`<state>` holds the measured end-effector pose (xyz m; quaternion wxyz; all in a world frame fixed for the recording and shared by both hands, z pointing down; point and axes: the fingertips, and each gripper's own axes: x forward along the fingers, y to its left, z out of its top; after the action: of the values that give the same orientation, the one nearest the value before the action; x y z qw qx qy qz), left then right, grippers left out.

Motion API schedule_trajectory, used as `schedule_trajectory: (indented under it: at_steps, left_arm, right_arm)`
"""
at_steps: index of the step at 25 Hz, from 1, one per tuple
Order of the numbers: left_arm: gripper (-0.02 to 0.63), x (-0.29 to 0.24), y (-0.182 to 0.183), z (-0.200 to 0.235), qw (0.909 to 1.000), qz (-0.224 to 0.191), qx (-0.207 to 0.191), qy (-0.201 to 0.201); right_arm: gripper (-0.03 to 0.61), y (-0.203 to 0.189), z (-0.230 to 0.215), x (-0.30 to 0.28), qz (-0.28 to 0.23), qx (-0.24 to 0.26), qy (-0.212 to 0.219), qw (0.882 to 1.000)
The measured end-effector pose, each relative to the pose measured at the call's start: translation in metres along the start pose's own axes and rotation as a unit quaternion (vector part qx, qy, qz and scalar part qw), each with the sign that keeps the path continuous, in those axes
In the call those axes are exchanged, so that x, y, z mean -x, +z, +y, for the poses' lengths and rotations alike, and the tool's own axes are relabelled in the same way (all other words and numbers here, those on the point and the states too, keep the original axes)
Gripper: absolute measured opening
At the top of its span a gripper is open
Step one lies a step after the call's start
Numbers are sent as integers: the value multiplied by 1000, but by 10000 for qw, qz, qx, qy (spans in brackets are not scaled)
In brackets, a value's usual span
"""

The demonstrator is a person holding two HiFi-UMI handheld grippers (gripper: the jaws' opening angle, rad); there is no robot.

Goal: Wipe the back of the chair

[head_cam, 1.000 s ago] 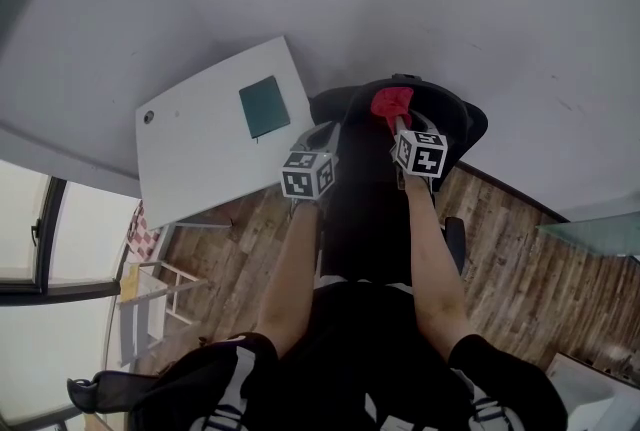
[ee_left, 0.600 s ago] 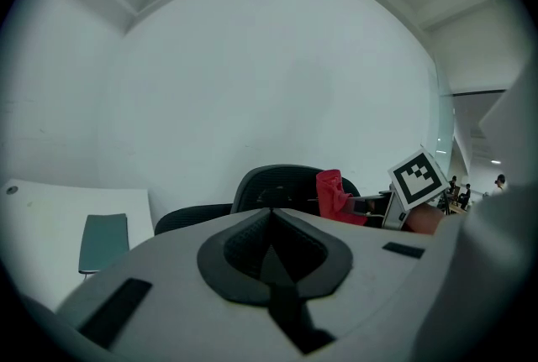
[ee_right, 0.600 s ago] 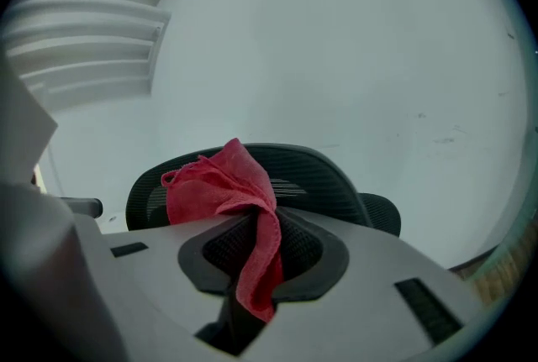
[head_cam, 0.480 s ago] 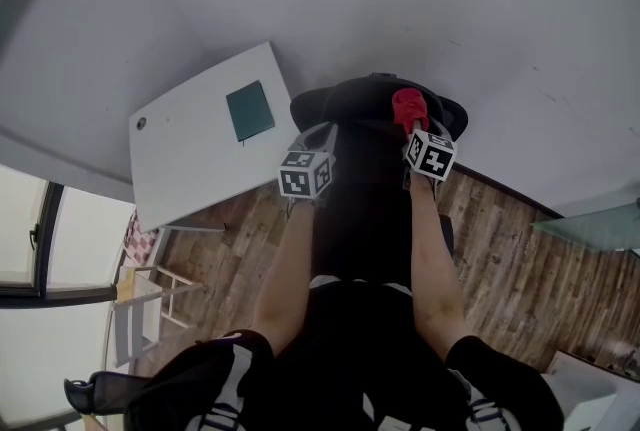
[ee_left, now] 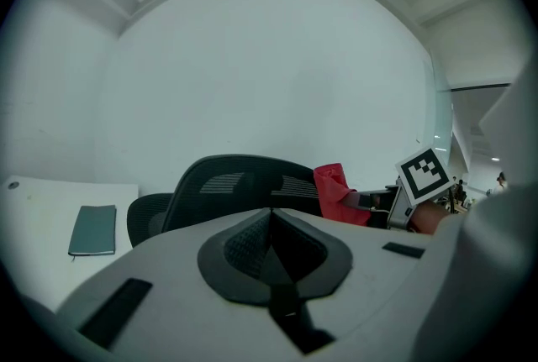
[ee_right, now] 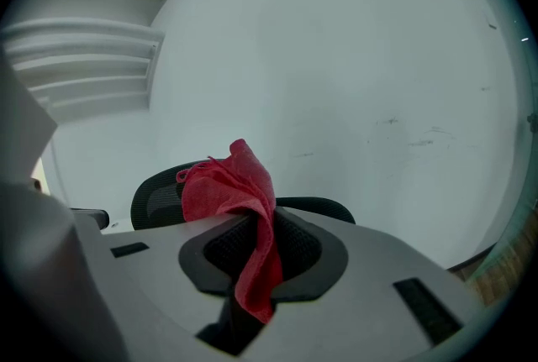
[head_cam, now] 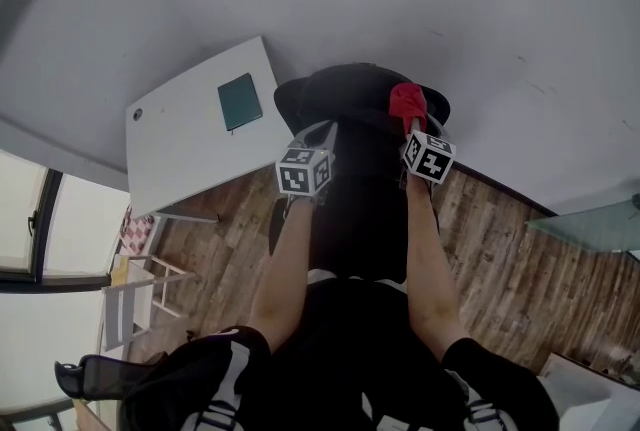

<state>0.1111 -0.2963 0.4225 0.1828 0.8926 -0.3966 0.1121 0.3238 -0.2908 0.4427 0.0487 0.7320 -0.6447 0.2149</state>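
**A:** Where is the chair (head_cam: 350, 99), and what has the cloth?

**B:** The chair is at upper centre of the head view, its black mesh back towards the person. The right gripper (ee_right: 256, 226) has its 2 jaws clamped on a red cloth (ee_right: 227, 184). Most of the fabric bunches up ahead of the tips and a tail hangs down between the jaws. In the head view that bunch sits at the right end of the back's top edge. I can't say for sure that it is pressing on the mesh.

**A:** Why hold it bunched like that?

**B:** My guess is that the loose wad ahead of the tips meets the chair first, so the hard jaws stay off the mesh.

**A:** And the other gripper?

**B:** The left gripper (ee_left: 271, 217) has its jaws together with nothing between them. It is up at the left side of the back, perhaps to steady the chair, though no view shows whether it touches.

**A:** What about room to move?

**B:** The top edge curves away leftward from the cloth, so most of the back seems still unwiped. The tight side is the left of the frame. A white table (head_cam: 180, 159) carrying a teal notebook (head_cam: 240, 102) stands just beside the chair there. A pale wall (head_cam: 450, 9) is close behind the chair. To the lower right only wooden floor (head_cam: 520, 249) shows, so I'd judge the strokes have the most room across and down the back.
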Motion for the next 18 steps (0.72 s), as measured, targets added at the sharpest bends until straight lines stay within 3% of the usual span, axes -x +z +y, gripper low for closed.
schedule_trajectory:
  at_steps: [9, 18]
  left_arm:
    - [26, 17, -50, -26, 9985, 263, 118, 456]
    - [26, 74, -68, 31, 9936, 47, 534, 993]
  right_arm:
    - [75, -16, -15, 35, -297, 55, 534, 9981]
    - [77, -45, 72, 35, -120, 411, 1462, 9883]
